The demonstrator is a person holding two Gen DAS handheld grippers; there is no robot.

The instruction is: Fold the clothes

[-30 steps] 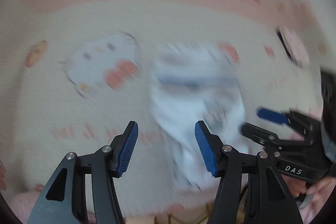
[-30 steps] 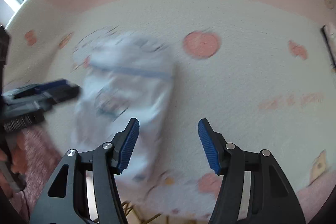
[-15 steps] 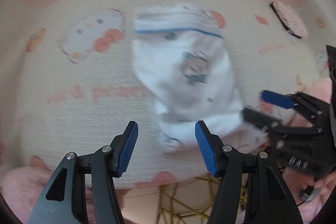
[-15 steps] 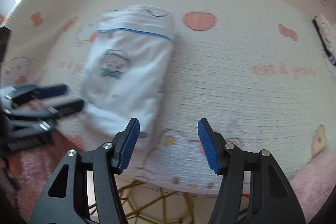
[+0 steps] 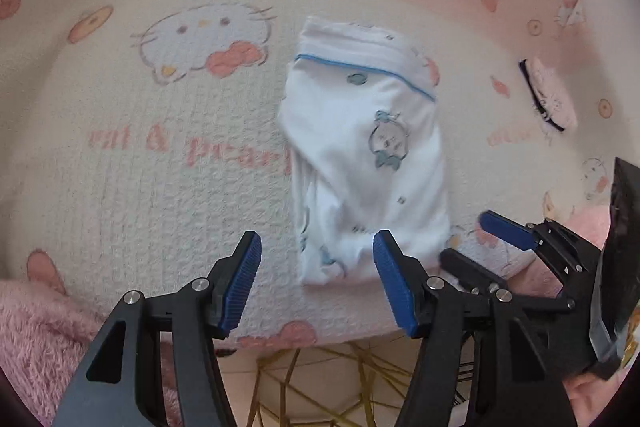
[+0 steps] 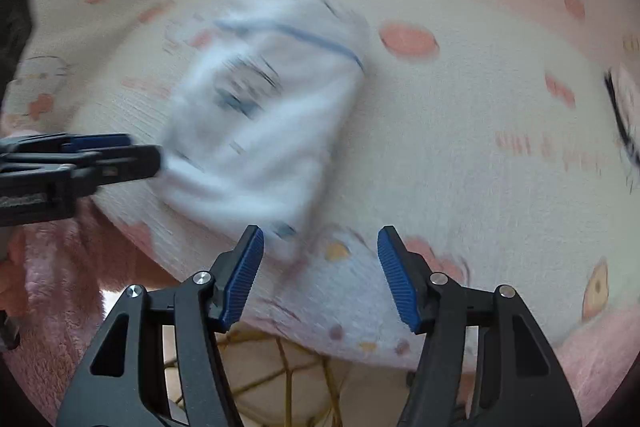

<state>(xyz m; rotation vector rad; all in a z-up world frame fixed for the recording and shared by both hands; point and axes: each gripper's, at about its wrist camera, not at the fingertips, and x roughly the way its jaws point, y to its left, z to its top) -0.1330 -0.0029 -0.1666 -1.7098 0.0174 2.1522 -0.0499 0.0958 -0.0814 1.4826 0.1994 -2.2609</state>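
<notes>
A folded white garment (image 5: 364,155) with a blue stripe and a small cartoon print lies on the cream and pink Hello Kitty blanket (image 5: 160,163). It also shows, blurred, in the right wrist view (image 6: 260,123). My left gripper (image 5: 316,283) is open and empty, just short of the garment's near edge. My right gripper (image 6: 320,275) is open and empty near the garment's near right corner. The right gripper shows in the left wrist view (image 5: 476,239) and the left gripper in the right wrist view (image 6: 132,151), next to the garment's left side.
A small pink and black object (image 5: 548,95) lies on the blanket at the far right. Pink fluffy fabric (image 5: 36,327) hangs at the near edge. A gold wire frame (image 5: 320,387) and floor show below the edge.
Both grippers have drawn back toward the near edge of the blanket, staying open. The garment lies flat and sharper in view; the right wrist view is blurred from motion.
</notes>
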